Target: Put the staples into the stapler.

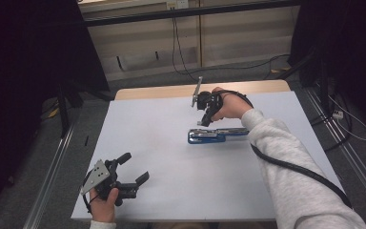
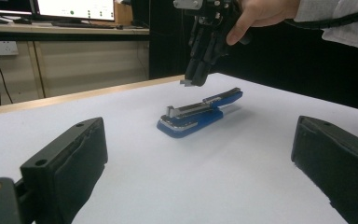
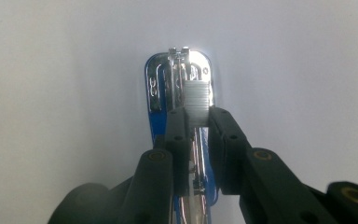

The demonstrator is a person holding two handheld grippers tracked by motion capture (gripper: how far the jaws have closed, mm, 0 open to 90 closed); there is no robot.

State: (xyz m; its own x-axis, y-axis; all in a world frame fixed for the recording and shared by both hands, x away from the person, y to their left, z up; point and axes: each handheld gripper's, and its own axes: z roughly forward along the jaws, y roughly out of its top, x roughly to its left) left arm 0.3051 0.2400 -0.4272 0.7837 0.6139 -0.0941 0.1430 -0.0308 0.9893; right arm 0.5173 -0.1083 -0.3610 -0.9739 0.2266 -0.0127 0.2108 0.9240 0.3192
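We see a blue stapler point(image 1: 218, 135) lying opened out flat near the middle of the white table point(image 1: 162, 191), its metal staple channel exposed and facing up. Just above its front end, our right gripper point(image 3: 198, 114) hangs with jaws pinched on a small strip of staples point(image 3: 198, 99), held clear of the channel. We judge the strip already picked up, while loading it into the channel and closing the stapler remain. Our left gripper point(image 1: 136, 168) rests well apart at the near left corner, jaws spread wide and empty.
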